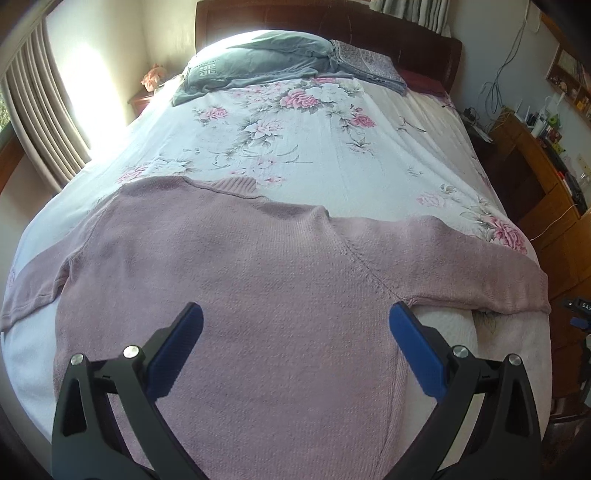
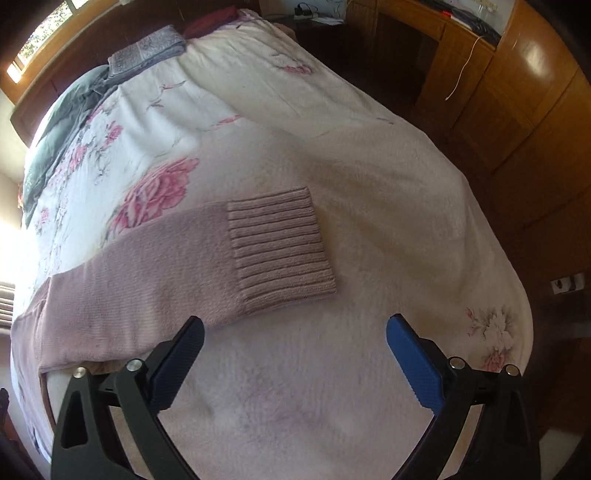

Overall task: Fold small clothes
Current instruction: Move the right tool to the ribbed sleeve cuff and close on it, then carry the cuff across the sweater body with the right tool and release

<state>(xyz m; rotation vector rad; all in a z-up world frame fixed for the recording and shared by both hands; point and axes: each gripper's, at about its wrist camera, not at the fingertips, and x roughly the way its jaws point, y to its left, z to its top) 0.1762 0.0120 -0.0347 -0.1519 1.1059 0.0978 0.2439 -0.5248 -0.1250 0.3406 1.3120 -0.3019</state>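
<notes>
One pink sweater (image 1: 236,266) lies flat across the bed (image 1: 332,155), its collar toward the headboard (image 1: 332,26) and both sleeves stretched out toward the side edges, so its long axis runs across the mattress. Your left gripper (image 1: 295,325) hangs over the sweater's body with jaws spread wide, gripping nothing. Your right gripper (image 2: 295,334) hangs just beyond the ribbed cuff (image 2: 280,247) of the right sleeve, near the bed's right edge, jaws likewise spread and empty. Grey folded bedding (image 1: 258,55) sits at the head end.
</notes>
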